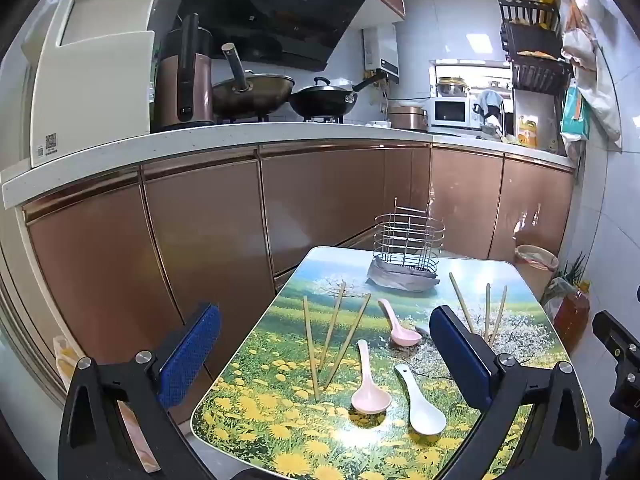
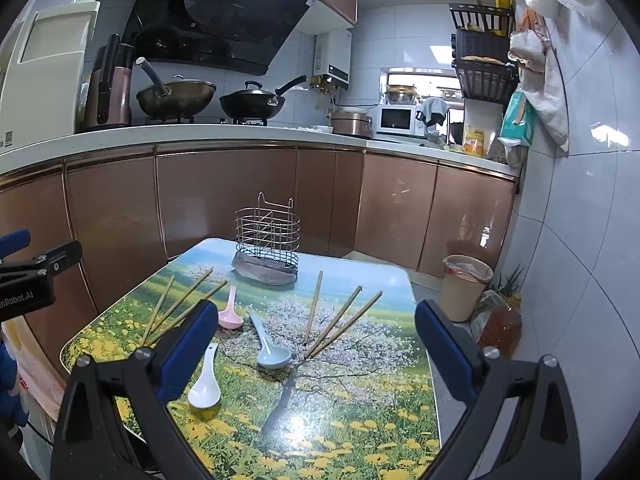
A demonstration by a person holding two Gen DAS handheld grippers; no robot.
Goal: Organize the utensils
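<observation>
A wire utensil holder [image 1: 408,244] [image 2: 268,240] stands empty at the far end of the flower-print table [image 1: 280,440] [image 2: 340,420]. Three chopsticks [image 1: 332,340] [image 2: 180,308] lie fanned on the left, three more [image 1: 486,312] [image 2: 336,320] on the right. Between them lie two pink spoons [image 1: 400,326] [image 1: 370,384], a white spoon [image 1: 420,404] [image 2: 206,380] and a blue spoon [image 2: 270,344]. My left gripper [image 1: 326,356] hovers open over the near left part of the table. My right gripper [image 2: 318,352] hovers open over the near right part. Neither holds anything.
Copper-coloured cabinets [image 1: 200,260] under a white counter run close along the table's left and far sides. A lined bin [image 2: 466,284] and an oil bottle [image 2: 500,324] stand on the floor right of the table, against the tiled wall.
</observation>
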